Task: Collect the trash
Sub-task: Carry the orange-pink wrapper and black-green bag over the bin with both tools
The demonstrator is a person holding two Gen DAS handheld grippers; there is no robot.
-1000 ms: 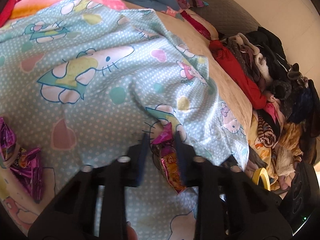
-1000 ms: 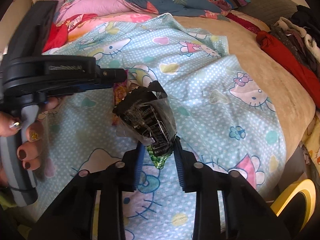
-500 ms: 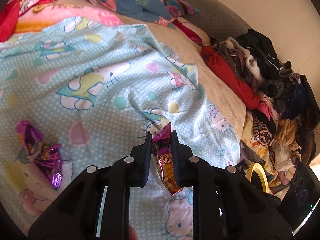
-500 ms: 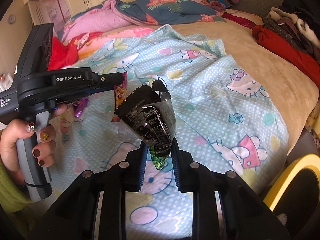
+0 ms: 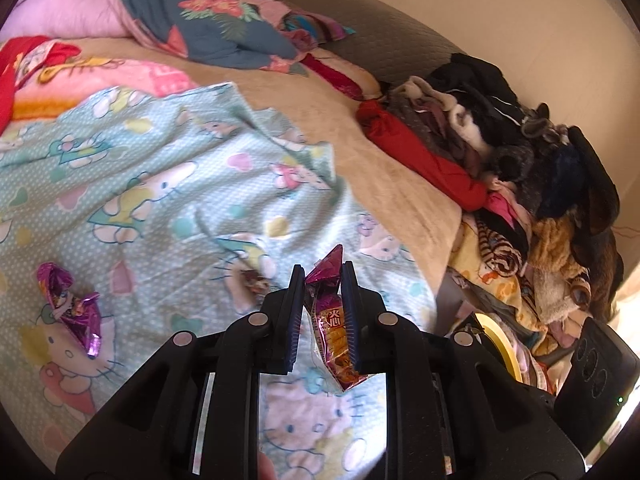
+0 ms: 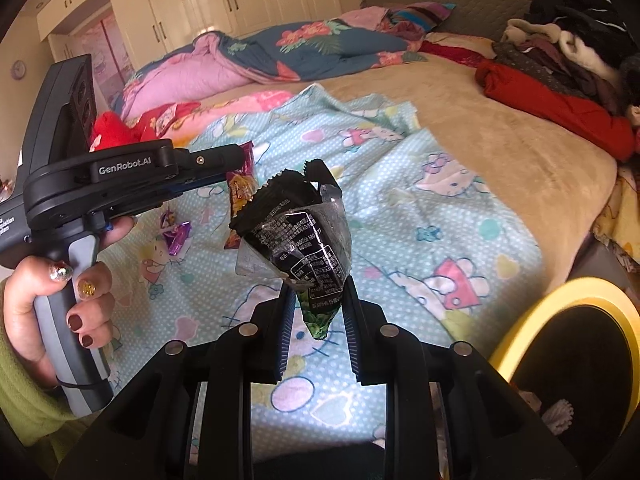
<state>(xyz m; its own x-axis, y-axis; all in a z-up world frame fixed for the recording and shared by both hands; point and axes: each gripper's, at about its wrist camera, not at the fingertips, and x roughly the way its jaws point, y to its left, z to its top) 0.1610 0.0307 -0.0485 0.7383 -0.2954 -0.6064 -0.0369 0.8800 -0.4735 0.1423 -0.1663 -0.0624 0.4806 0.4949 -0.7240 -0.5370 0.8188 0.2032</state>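
At far left of the right wrist view, your hand grips the handle marked "GenRobot.AI"; that left claw pinches a purple-and-orange snack wrapper with red Chinese characters. At centre, your right claw clamps a black wrapper, its small print unreadable, above the bed.

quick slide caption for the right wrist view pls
Right hand-held gripper pinching a crumpled black foil snack wrapper above a pale blue cartoon-cat bedsheet, yellow-rimmed bin at right.

Warm daylight (fisheye-bent, dark corners)
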